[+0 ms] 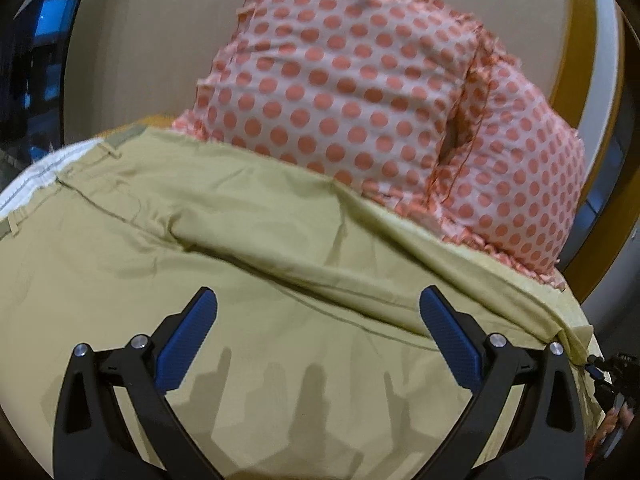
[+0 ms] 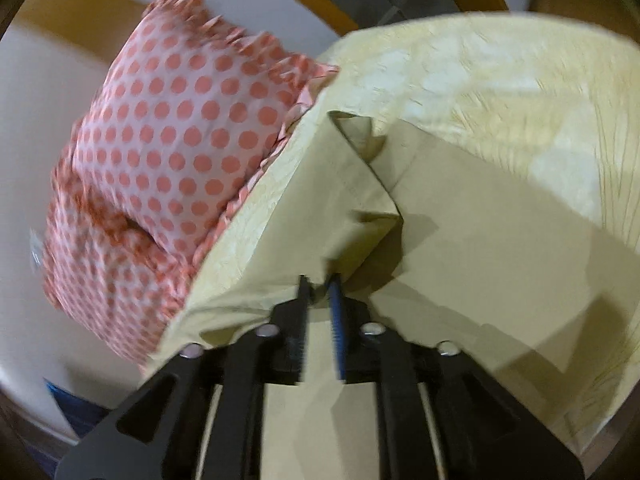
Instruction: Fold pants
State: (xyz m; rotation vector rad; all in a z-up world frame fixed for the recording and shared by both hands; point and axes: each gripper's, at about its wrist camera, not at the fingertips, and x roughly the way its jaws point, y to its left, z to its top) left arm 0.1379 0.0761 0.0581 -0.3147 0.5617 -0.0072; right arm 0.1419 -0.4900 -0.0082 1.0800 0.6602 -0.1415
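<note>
Khaki pants point(image 1: 248, 248) lie spread on the bed, with the waistband and white lining point(image 1: 52, 168) at the far left. My left gripper point(image 1: 318, 300) is open and empty, hovering just above the pants' upper part. In the right wrist view my right gripper point(image 2: 320, 284) is shut on a fold of the pants point(image 2: 360, 216) near the leg end and holds it raised, the cloth tenting up from the jaws. The right gripper also shows at the left wrist view's right edge point(image 1: 608, 368).
Two pink pillows with orange dots point(image 1: 360, 92) point(image 2: 188, 152) lean against the headboard just behind the pants. A pale yellow bedspread point(image 2: 500, 92) covers the bed. A wooden bed frame point(image 1: 580, 92) curves behind the pillows.
</note>
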